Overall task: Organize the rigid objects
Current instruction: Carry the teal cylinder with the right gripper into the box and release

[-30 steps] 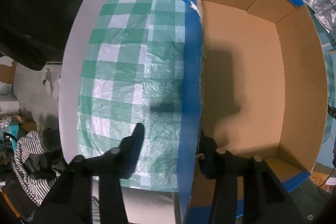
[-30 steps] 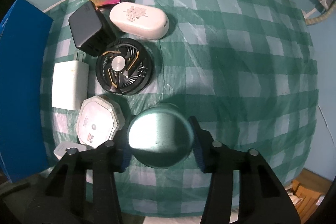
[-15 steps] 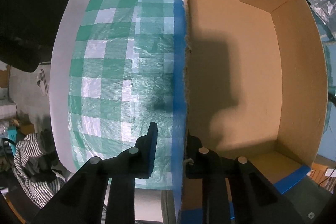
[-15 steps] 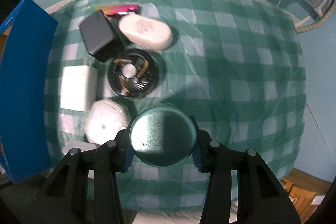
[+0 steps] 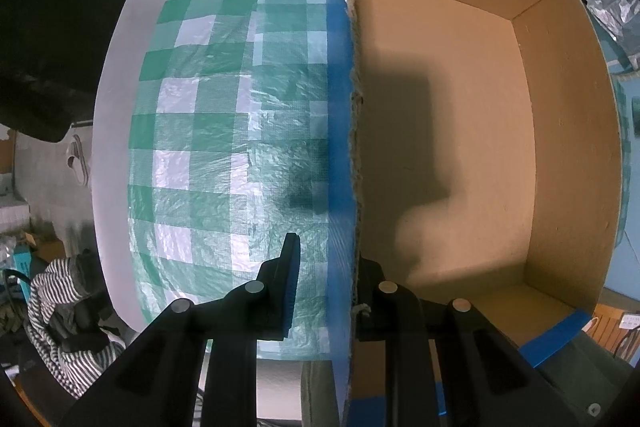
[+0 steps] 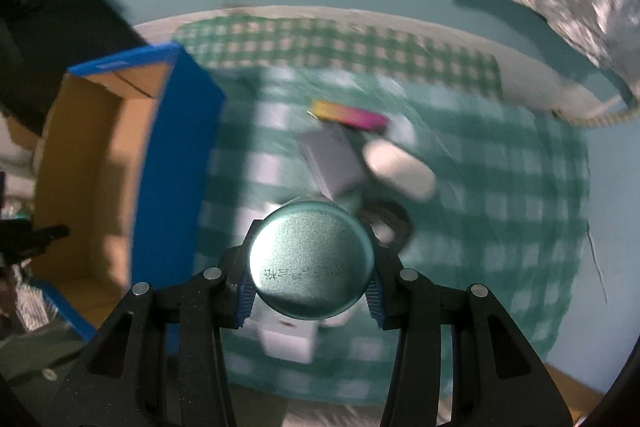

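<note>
A checked cloth and cardboard box cover the table.

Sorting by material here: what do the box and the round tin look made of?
Box: corrugated cardboard, matte brown inside, blue outside; the torn wall edge shows frayed fibre. Round tin: probably metal, teal satin sheen with a stamped code; blur leaves it uncertain.

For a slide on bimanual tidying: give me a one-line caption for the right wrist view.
Right gripper carries a round teal tin above the checked tablecloth, beside the empty blue cardboard box.
</note>
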The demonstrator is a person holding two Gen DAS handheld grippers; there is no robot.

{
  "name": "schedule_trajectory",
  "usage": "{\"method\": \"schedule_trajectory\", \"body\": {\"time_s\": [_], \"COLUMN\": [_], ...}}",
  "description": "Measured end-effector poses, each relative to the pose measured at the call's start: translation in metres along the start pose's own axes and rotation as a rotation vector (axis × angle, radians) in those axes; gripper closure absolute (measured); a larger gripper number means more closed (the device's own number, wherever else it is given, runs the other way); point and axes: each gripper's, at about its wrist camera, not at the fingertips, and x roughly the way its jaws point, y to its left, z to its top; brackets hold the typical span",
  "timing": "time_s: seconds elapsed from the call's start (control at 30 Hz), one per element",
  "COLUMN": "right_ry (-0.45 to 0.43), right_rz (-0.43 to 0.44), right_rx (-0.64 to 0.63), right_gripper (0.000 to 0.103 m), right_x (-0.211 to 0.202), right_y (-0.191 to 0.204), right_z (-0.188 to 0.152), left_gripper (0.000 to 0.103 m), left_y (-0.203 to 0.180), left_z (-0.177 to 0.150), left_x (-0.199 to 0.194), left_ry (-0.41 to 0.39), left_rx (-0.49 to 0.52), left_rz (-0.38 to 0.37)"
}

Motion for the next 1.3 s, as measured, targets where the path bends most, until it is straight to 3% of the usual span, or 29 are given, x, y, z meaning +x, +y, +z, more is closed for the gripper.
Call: {"method": "schedule_trajectory", "body": {"time_s": [0.37, 0.63, 0.83, 1.3], "right_ry": [-0.033, 0.027, 0.106, 0.091], "right_rz": [0.087, 0.102, 0.051, -0.014], "right_rx": [-0.195, -0.282, -0.322, -0.324], "right_gripper": [0.059, 0.058, 0.058, 0.059], "right_x": [0.005, 0.042, 0.085, 0.096], "right_y": [0.091, 0.141, 0.157, 0.171], "right_z": [0.061, 0.084, 0.084, 0.087], "left_gripper": [0.082, 0.082, 0.082, 0.082], "left_y": [-0.001, 0.003, 0.001, -0.002], "left_z": [-0.003, -0.005, -0.004, -0.007], "left_x": [0.001, 0.005, 0.005, 0.004], "left_ry": [-0.008, -0.006, -0.006, -0.007], "left_rx": [0.008, 0.0, 0.016, 0.031], "left_rz": [0.001, -0.002, 0.001, -0.004]}}
